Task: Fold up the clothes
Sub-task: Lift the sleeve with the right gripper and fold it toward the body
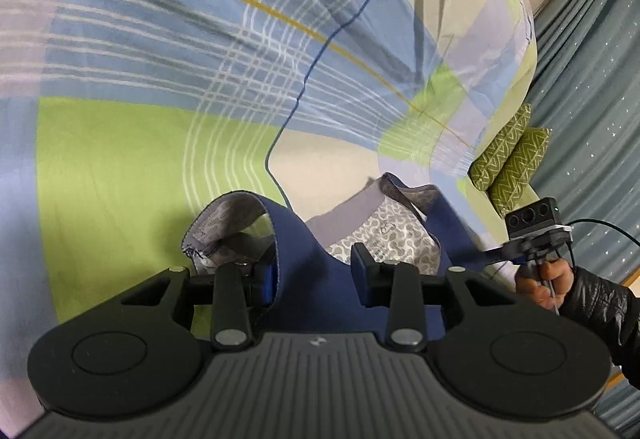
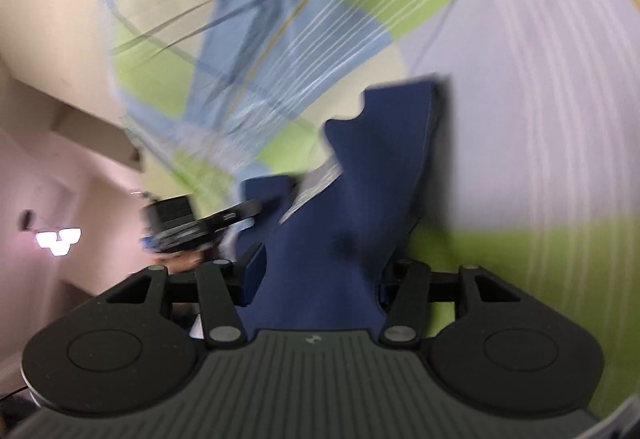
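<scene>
The right wrist view is smeared by blur, so edges there are soft and small detail is lost; the lower part of the navy garment (image 2: 352, 207) is hidden behind the right gripper (image 2: 320, 279) body, and its full outline cannot be made out in either view. The garment is smooth dark-blue cloth with a grey-and-white patterned lining and a grey band, lying crumpled over the checked bedsheet (image 1: 120, 167) — broad green, blue, lilac and cream blocks crossed by thin white lines and a mustard stripe. The left gripper (image 1: 312, 271) has its jaws apart, cloth running between them; the left finger sits against a curled, stitched hem. The right gripper's jaws also stand apart with navy cloth filling the gap between them, though whether the pads press it cannot be told. Beyond the sheet's edge lie two green cushions (image 1: 512, 159) with a white chevron print, beside a blue-grey curtain (image 1: 592, 79) dotted with small stars.
</scene>
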A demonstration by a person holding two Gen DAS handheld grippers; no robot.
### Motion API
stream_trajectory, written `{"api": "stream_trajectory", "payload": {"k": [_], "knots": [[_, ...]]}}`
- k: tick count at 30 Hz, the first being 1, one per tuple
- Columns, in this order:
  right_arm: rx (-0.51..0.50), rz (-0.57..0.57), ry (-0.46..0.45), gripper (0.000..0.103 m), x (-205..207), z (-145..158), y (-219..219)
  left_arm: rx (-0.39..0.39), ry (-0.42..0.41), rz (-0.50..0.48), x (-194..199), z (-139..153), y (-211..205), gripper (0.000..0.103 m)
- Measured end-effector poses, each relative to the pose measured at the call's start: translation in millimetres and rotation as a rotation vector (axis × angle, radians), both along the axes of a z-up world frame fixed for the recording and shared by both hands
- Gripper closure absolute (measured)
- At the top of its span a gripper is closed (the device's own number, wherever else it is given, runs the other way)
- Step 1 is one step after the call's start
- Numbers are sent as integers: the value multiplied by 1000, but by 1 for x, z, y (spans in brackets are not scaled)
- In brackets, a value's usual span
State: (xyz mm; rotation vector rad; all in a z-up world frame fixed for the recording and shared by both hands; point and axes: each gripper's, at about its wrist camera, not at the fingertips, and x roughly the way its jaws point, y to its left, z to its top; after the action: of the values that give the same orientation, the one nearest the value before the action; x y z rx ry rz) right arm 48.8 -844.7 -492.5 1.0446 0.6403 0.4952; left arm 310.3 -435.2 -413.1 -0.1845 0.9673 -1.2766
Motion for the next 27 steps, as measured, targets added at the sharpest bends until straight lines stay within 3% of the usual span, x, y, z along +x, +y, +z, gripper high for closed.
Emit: {"api": "stream_trajectory", "payload": {"k": [3,4,6,10,13,16,18,20,23,27], "knots": [[45,-68,-88,45,7,8,-5,-55,19,65,6,3,4,59],[33,-91,-102,41,15,10,-7,-61,26,93,10,3,3,54],[5,-118,-104,36,26,13,-8,-35,37,111,16,1,-2,52],[-48,-154,-73,36,55,6,-8,-14,8,85,20,1,-15,56],[-85,-188,-105,40,70,8,-9,-61,-92,128,27,16,-19,73],[-145,-334,-270,51,59,32,-20,-123,-136,127,32,27,-21,73],[-206,-358,-335,53,53,45,-22,-125,-152,90,31,29,-28,73],[-218,-345,-319,54,53,44,-23,-64,-140,69,32,25,-37,73],[-240,-376,-265,54,48,33,-27,40,-103,114,36,17,-42,72],[-189,-387,-114,48,49,9,-34,74,-92,123,37,12,-38,72]]}}
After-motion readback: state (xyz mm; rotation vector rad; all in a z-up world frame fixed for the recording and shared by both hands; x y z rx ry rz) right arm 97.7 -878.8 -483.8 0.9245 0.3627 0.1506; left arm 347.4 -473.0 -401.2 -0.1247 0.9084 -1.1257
